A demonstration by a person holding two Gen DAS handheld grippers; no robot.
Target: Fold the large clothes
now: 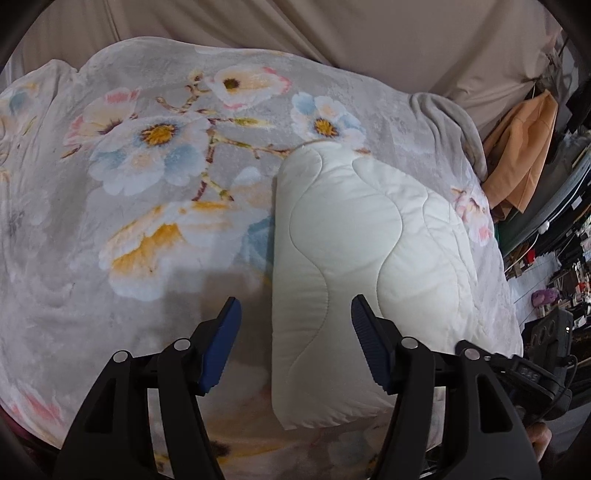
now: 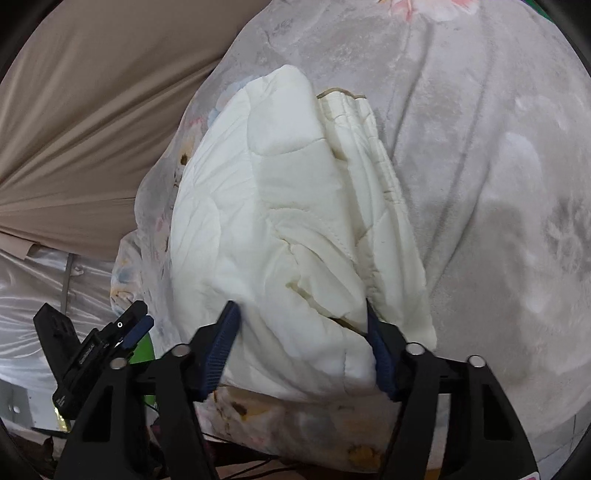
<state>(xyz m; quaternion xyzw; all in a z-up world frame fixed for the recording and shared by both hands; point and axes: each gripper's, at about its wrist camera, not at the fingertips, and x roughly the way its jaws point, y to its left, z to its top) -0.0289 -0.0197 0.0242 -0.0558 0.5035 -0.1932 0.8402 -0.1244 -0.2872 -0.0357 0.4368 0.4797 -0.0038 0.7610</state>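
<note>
A white quilted garment (image 1: 354, 258) lies folded into a thick bundle on a grey floral blanket (image 1: 147, 155). My left gripper (image 1: 295, 314) hovers open over the bundle's near left edge, and its blue pads (image 1: 221, 343) touch nothing. In the right wrist view the same bundle (image 2: 280, 229) shows loose layered folds on its right side. My right gripper (image 2: 301, 314) has the bundle's near end between its fingers. Cloth fills the gap against both pads, and a fold hides the right fingertip. The left gripper's blue pad (image 2: 142, 326) shows at the far left of this view.
The blanket (image 2: 480, 184) covers a bed. Beige draped cloth (image 1: 369, 33) hangs behind it. An orange garment (image 1: 524, 147) hangs off the bed's right side, beside a cluttered floor (image 1: 554, 280). Silvery fabric (image 2: 37, 288) lies past the bed's edge.
</note>
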